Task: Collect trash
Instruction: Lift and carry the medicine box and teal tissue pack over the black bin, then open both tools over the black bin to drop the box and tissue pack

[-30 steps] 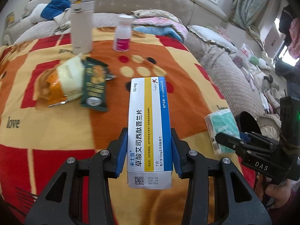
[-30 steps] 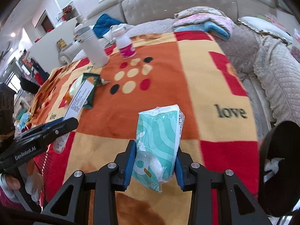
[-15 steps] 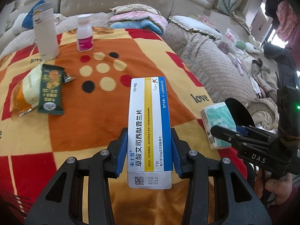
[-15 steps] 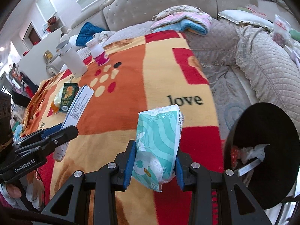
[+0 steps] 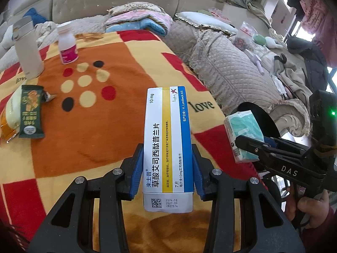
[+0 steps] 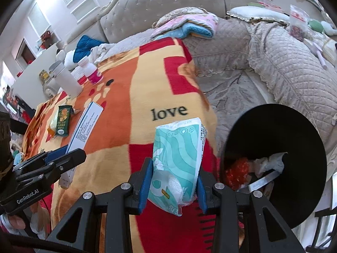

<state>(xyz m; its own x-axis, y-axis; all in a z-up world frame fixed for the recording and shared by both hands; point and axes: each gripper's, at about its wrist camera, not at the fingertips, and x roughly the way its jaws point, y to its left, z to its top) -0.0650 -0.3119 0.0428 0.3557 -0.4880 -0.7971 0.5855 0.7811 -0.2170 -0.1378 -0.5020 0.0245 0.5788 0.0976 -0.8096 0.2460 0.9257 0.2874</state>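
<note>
Step in hand: carry to bin (image 6: 273, 126). Left tongs (image 5: 167, 168) are clamped on one medicine box (image 5: 167, 147), well left of the bin; right tongs (image 6: 171, 181) are clamped on one tissue pack (image 6: 178, 158), just beside its rim. Next: position over the opening, release. Two wrappers (image 5: 31, 111) remain far left.

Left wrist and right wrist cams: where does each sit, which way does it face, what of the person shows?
Left wrist: on the left gripper, looking forward and down over the blanket; jaws clamp a medicine box; right gripper and the hand holding it show at right.
Right wrist: on the right gripper, looking forward and down; jaws clamp a tissue pack, black bin at right; left gripper at left.
Shared: blanket, both held items, bin, white flask, pink-labelled bottle.
</note>
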